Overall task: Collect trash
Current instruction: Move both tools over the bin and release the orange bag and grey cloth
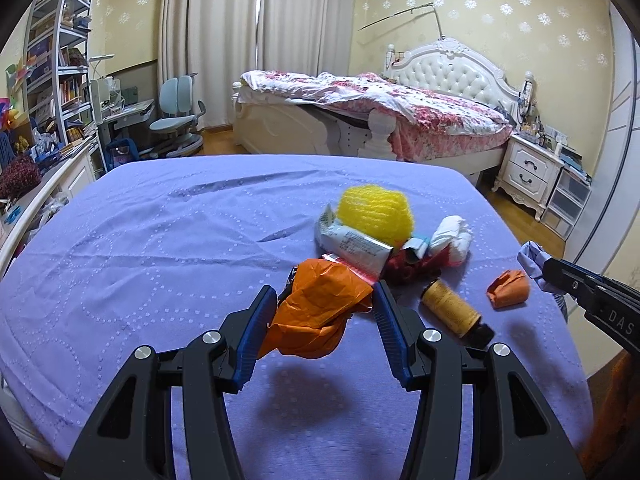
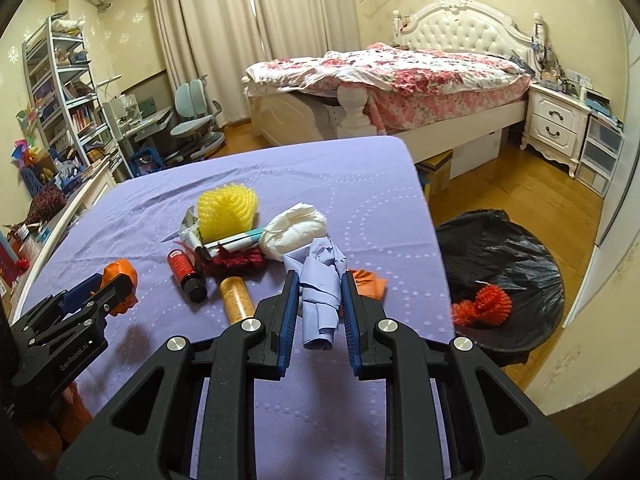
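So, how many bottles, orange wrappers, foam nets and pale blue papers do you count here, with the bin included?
Bottles: 2 (amber bottle, red bottle)
Orange wrappers: 2 (held wrapper in left tool, loose wrapper)
Foam nets: 2 (yellow net, red net in bin)
Pale blue paper: 1, in right tool
Total: 7

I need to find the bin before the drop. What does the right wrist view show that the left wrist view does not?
Only the right wrist view shows the black-lined trash bin on the floor beside the bed, with a red mesh piece in it, and the red bottle. Only the left wrist view shows the whole orange wrapper between the left gripper fingers. Both show the yellow mesh ball and the amber bottle.
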`<state>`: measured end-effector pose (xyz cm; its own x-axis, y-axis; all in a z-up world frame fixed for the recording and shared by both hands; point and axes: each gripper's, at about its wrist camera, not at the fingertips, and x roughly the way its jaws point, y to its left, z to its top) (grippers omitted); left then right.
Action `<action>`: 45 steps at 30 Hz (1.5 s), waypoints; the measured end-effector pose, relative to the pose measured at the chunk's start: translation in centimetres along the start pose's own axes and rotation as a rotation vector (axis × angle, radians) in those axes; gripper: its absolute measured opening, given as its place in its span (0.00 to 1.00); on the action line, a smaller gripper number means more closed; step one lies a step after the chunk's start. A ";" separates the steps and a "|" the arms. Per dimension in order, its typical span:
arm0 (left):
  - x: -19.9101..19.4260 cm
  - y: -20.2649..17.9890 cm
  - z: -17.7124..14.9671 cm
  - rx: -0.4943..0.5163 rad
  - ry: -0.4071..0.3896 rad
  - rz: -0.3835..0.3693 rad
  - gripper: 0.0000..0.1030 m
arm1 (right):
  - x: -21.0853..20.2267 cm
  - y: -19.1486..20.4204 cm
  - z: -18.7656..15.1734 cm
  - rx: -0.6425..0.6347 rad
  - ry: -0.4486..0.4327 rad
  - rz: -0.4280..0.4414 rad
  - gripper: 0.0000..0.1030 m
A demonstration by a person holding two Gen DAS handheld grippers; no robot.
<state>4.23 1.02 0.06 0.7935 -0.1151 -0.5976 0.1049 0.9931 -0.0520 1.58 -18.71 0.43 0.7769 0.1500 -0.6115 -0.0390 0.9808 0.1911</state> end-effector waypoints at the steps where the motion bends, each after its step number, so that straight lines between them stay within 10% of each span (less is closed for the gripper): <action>1: -0.1 -0.3 0.1 0.004 -0.003 -0.007 0.51 | -0.1 -0.2 0.1 0.002 -0.003 -0.002 0.20; 21: 2.9 -15.0 4.4 0.183 -0.023 -0.246 0.51 | -2.3 -11.8 2.5 0.124 -0.114 -0.178 0.20; 45: 10.4 -24.9 5.5 0.320 0.028 -0.244 0.51 | 2.4 -21.3 3.0 0.243 -0.079 -0.272 0.21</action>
<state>13.19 -25.04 -0.46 0.7060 -0.3415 -0.6204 0.4729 0.8795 0.0541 6.12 -39.62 -2.79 0.7850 -0.1317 -0.6053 0.3185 0.9239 0.2120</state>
